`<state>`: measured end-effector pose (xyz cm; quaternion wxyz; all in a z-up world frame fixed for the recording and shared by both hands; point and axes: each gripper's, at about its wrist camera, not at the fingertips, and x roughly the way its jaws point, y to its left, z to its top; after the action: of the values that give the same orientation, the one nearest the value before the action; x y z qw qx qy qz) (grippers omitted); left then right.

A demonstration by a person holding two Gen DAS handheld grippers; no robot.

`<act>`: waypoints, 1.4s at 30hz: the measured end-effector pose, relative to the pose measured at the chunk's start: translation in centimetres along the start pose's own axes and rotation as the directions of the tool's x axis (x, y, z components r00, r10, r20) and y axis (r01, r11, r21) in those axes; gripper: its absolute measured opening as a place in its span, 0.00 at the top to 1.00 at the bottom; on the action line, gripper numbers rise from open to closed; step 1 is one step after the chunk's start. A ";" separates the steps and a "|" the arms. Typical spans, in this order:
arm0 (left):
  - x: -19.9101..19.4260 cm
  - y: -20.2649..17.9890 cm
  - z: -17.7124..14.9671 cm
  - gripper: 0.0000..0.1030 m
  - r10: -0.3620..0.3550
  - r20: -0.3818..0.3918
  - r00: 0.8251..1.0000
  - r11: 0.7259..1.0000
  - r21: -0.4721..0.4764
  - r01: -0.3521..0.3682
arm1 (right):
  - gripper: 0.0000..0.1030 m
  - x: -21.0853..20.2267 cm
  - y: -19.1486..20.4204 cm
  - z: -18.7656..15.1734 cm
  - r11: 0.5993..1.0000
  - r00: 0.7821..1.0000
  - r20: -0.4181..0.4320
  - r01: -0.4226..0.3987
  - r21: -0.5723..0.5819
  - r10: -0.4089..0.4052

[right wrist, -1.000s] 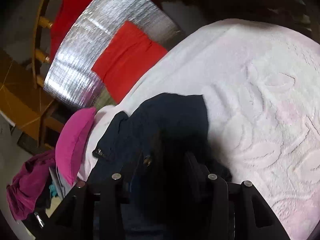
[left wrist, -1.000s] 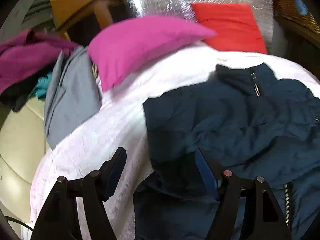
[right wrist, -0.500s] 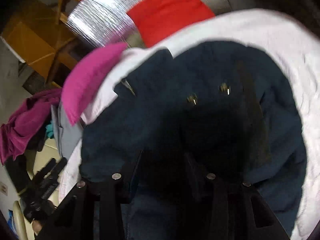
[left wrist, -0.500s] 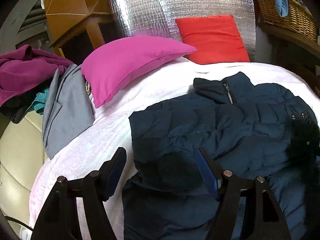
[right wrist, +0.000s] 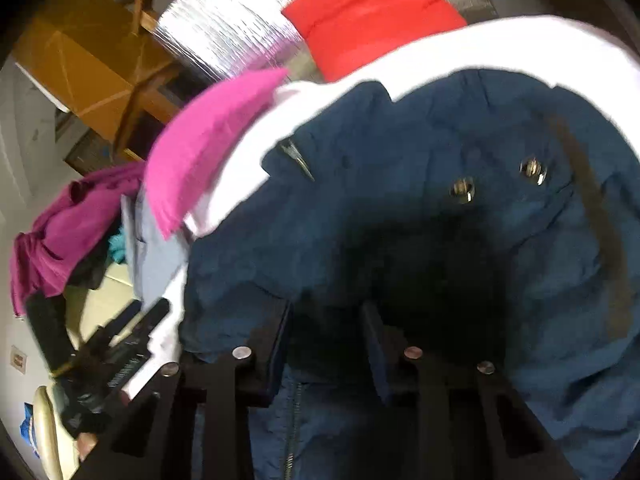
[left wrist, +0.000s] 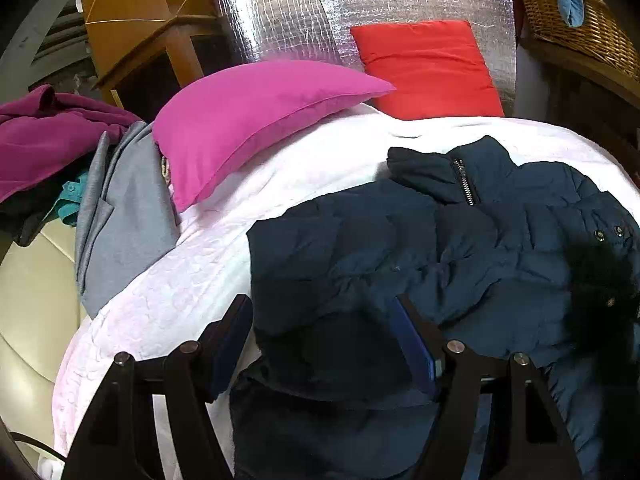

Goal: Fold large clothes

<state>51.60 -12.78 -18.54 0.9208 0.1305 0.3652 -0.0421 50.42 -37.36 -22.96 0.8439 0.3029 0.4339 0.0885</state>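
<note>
Navy quilted nylon fills most of what I see: the jacket [left wrist: 420, 248] lies spread on the white bedspread [left wrist: 304, 168], collar toward the pillows, zip [left wrist: 464, 184] showing at the neck. Two snaps [right wrist: 496, 180] sit on a folded part of it in my right view.

My left gripper [left wrist: 324, 332] hangs over the jacket's near edge with its jaws spread wide; one finger is over the bedspread, the other over the navy fabric, and nothing is pinched between them. My right gripper [right wrist: 326, 332] is low over the jacket and its jaws are closing. Dark fabric lies between the fingers, but that stretch is in deep shadow and blurred, so I cannot tell whether the pads press on it.

A pink pillow [left wrist: 256, 116] rests on the bedspread's far left part, well apart from the jacket, and a red pillow [left wrist: 428, 68] leans against a silver foil panel [left wrist: 360, 12] behind the bed. A grey garment [left wrist: 124, 220] drapes over the bed's left edge, beside a magenta one [left wrist: 44, 136]. A wicker basket [left wrist: 580, 24] stands at far right. My right view also catches the left gripper at the lower left edge.
</note>
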 end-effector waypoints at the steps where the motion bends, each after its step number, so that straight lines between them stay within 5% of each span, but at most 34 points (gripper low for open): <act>1: 0.0 -0.1 0.0 0.30 -0.001 0.001 1.000 1.000 0.003 0.001 | 0.64 0.2 0.0 0.1 1.000 1.000 -0.005 0.001 -0.001 -0.001; 9: 0.5 -0.5 0.4 0.30 -0.011 0.007 1.000 1.000 0.011 0.011 | 0.64 -1.0 1.9 1.0 0.995 0.995 0.051 -0.083 -0.046 0.086; 14: 1.1 -0.8 0.5 0.30 -0.020 0.000 1.000 1.000 0.017 0.020 | 0.64 2.5 2.1 0.4 0.999 1.000 -0.027 -0.002 -0.048 0.001; 19: 2.1 -0.8 0.4 0.30 -0.015 -0.022 1.000 1.000 0.019 0.015 | 0.65 2.1 2.1 0.5 0.999 1.000 -0.028 -0.016 -0.043 0.014; 26: 4.2 1.5 0.1 0.30 -0.022 -0.109 0.994 0.998 -0.060 0.015 | 0.64 -3.6 0.8 2.3 0.999 0.994 0.112 -0.002 -0.037 0.007; 29: 4.9 3.8 0.2 0.30 -0.034 -0.131 0.991 0.990 -0.142 0.015 | 0.29 -7.7 -2.8 3.3 0.994 0.961 0.262 0.066 0.084 -0.086; 34: 6.9 8.5 -0.5 0.22 -0.140 -0.176 0.974 0.927 -0.369 0.067 | 0.24 -11.9 -10.5 3.8 0.942 0.907 0.382 0.043 0.334 -0.177; 40: 9.2 9.8 -1.9 0.22 -0.279 -0.199 0.939 0.847 -0.512 0.143 | 0.24 -8.4 -15.4 3.7 0.880 0.955 0.291 -0.091 0.466 -0.055; 42: 9.8 9.4 -2.4 0.22 -0.296 -0.215 0.931 0.842 -0.520 0.147 | 0.27 -6.3 -15.2 3.8 0.887 0.974 0.221 -0.056 0.458 -0.052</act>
<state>58.78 -2.94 -24.89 0.8491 -0.1485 0.5057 -0.0350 47.86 -53.78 -25.98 0.7918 0.5030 0.3427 -0.0514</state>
